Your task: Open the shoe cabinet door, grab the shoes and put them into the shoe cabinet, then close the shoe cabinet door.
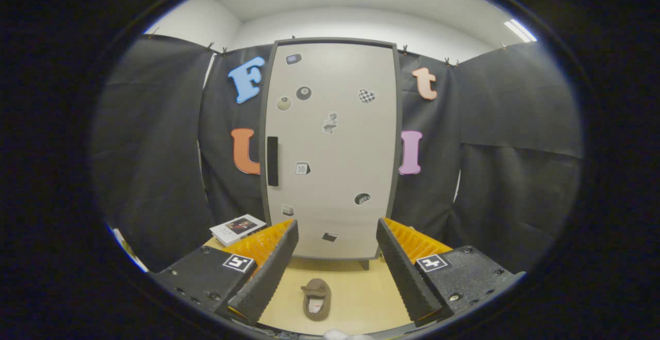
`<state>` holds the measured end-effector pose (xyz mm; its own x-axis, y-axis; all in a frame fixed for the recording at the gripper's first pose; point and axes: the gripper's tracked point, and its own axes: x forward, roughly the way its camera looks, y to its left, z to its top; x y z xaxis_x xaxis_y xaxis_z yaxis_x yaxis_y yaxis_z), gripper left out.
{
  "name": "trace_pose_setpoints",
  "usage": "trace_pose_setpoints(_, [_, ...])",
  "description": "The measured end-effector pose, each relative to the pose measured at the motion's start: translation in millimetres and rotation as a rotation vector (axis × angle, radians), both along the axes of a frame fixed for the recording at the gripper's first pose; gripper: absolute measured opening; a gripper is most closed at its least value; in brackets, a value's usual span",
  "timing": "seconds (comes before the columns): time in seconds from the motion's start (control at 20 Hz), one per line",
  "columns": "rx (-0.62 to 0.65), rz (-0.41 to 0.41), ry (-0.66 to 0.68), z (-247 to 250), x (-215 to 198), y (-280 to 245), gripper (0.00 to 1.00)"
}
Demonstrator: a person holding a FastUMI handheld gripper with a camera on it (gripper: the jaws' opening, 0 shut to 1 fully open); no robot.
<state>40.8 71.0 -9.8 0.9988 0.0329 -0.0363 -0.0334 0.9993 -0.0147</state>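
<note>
In the gripper view we see our tongs (336, 249) spread wide apart, holding nothing, their two fingers (268, 273) reaching forward over a light wooden bench (356, 298). Between the fingers, down on the bench, lies a single brown slipper (316, 298) with its opening facing up; neither finger touches it. Beyond the slipper and straight ahead of the tongs stands the shoe cabinet (332, 149), upright on short legs at the back of the bench. Its pale door is shut and dotted with small stickers (330, 122). A dark vertical handle (272, 161) sits near the door's left edge, about halfway up. Just to the left of the cabinet's foot, behind the left finger, we see a flat book (237, 228) lying on the bench.
</note>
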Motion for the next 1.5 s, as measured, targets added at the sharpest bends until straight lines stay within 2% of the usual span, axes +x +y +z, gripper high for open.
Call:
trace_pose_setpoints(0.25, [0.000, 0.043, -0.019, 6.6, 40.7, 43.8, 0.99])
trace_pose_setpoints(0.75, [0.026, 0.135, -0.029, 20.0, 163.5, 125.1, 0.99])
trace_pose_setpoints(1.05, [0.032, 0.140, -0.015, 28.2, 236.4, 151.5, 0.99])
trace_pose_setpoints(1.25, [0.040, 0.132, 0.029, 26.1, 268.2, 158.8, 0.99])
trace_pose_setpoints(1.4, [0.056, 0.113, 0.043, 27.1, 277.2, 156.1, 0.90])
trace_pose_setpoints(1.5, [0.065, 0.117, 0.061, 25.0, 282.4, 159.3, 0.71])
